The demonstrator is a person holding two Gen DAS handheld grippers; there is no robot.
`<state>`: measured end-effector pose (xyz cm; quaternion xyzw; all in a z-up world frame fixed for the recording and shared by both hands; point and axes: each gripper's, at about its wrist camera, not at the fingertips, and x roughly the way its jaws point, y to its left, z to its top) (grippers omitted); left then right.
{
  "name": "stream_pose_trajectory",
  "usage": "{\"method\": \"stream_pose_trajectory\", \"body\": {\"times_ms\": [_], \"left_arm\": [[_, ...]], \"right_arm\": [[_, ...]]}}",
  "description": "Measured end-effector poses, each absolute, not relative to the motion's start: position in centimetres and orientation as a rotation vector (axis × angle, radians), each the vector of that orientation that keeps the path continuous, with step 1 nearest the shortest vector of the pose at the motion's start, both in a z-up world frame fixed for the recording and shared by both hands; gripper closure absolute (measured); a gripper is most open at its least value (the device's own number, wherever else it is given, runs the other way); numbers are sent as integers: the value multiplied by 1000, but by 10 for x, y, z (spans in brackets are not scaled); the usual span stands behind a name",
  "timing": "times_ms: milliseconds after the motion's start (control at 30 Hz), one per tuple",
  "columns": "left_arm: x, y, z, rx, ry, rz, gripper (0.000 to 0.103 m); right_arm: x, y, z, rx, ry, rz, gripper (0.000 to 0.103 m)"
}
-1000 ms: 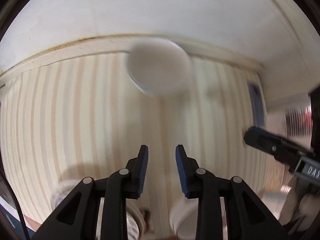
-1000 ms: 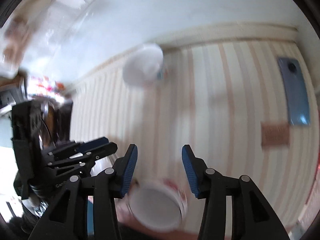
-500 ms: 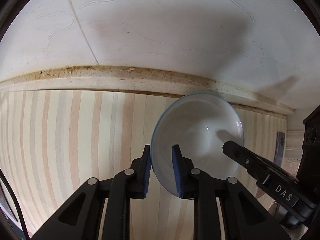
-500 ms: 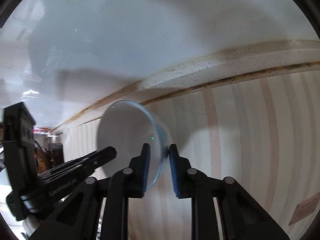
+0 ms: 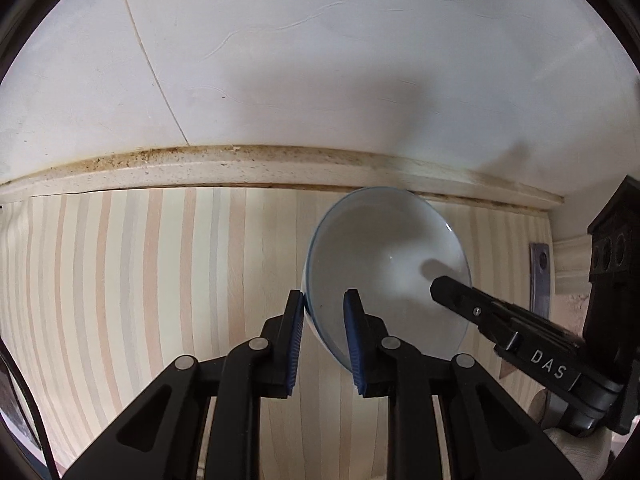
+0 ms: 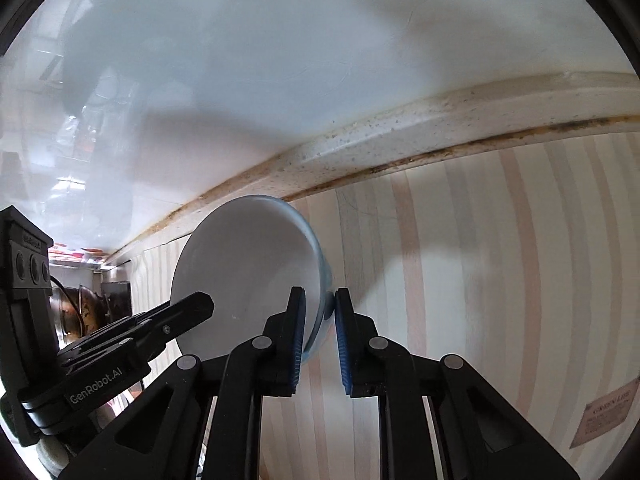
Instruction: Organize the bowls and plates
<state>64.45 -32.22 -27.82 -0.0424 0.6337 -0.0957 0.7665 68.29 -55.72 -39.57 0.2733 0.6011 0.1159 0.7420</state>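
Observation:
A white bowl with a pale blue rim (image 5: 380, 264) stands on the striped tabletop close to the back wall. My left gripper (image 5: 323, 312) is shut on the bowl's left rim, one pad outside and one inside. My right gripper (image 6: 320, 312) is shut on the opposite rim of the same bowl (image 6: 248, 272). Each gripper shows in the other's view: the right one at the right of the left wrist view (image 5: 500, 320), the left one at the lower left of the right wrist view (image 6: 132, 332). No plates are in view.
A white tiled wall (image 5: 320, 60) with a stained ledge (image 5: 280, 168) runs right behind the bowl. A blue-grey phone (image 5: 540, 280) lies at the table's right. A brown card (image 6: 608, 412) lies at the lower right of the right wrist view.
Both grippers moved forward across the table from a second ago, away from the near bowls, and closed on the far bowl's rim. In the last half second the views shifted only slightly.

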Motion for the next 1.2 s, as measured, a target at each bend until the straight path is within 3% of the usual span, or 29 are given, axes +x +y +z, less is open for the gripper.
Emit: {"method": "stream_pose_trajectory", "body": {"times_ms": [267, 567, 933, 1200], "left_arm": [[593, -322, -247, -82, 1336, -253, 85], [510, -330, -226, -40, 1318, -326, 85], [437, -336, -225, -33, 1343, -401, 85], [408, -341, -244, 0, 1376, -402, 85]], "right_arm": [[640, -558, -352, 582, 1262, 259, 86], [537, -567, -307, 587, 1222, 210, 86], [420, -570, -291, 629, 1212, 159, 86], [383, -570, -307, 666, 1227, 139, 86]]}}
